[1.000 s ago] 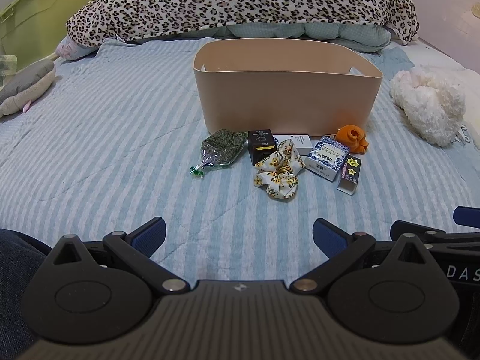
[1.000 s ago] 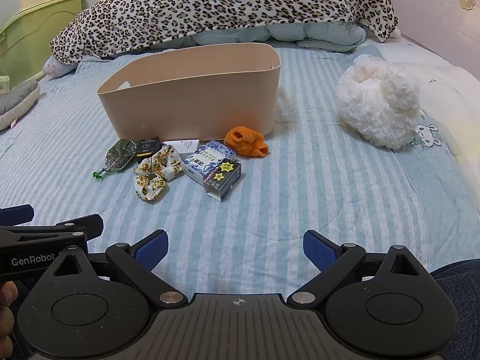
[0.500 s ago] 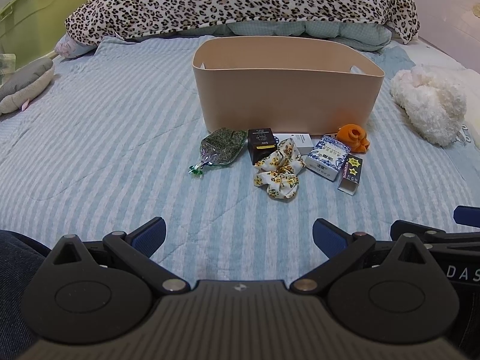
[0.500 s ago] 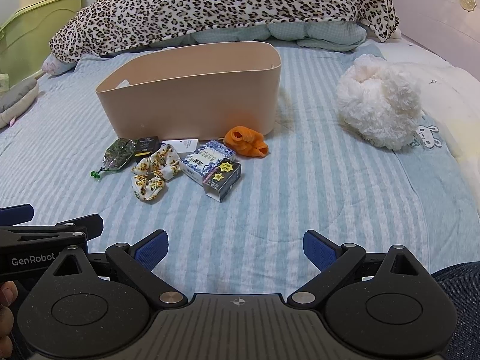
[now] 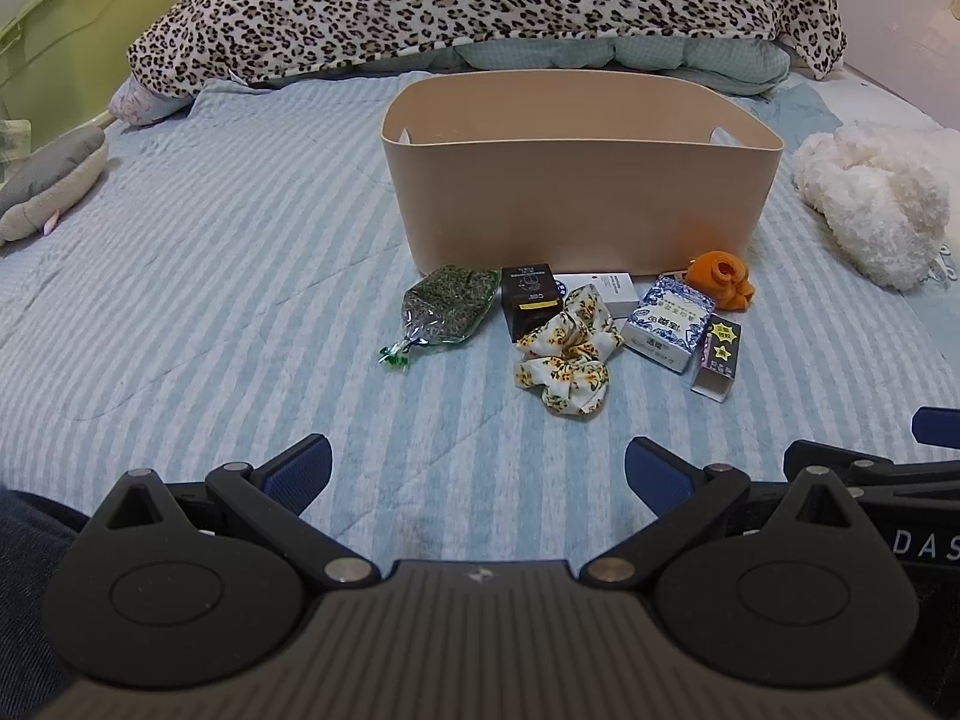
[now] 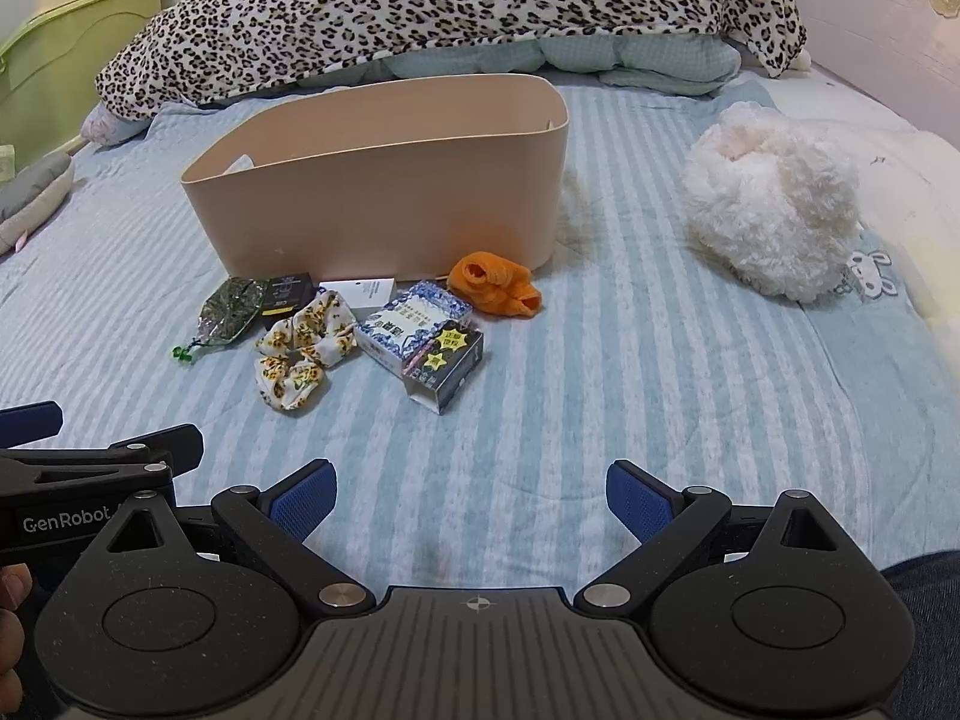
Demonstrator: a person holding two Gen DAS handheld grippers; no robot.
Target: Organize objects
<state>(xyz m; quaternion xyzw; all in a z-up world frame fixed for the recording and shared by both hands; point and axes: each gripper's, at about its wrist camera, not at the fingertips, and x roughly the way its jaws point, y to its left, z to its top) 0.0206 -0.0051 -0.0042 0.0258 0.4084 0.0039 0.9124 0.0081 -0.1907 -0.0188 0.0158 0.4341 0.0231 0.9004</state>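
Nothing looks sorted yet: the herb pouch [image 5: 447, 306], floral scrunchie [image 5: 567, 354], patterned boxes [image 5: 669, 321] and orange sock [image 5: 720, 279] lie clustered on the bed [image 5: 210, 276], touching or just beside the beige bin's [image 5: 576, 198] near wall. Both the left tool [image 5: 477, 471] and the right tool [image 6: 471, 495] are spread and empty, with open bedding ahead.

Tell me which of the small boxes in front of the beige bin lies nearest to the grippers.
The dark box with yellow star stickers. It lies in front of the blue-and-white patterned box, while the black box and the white box sit back against the bin.
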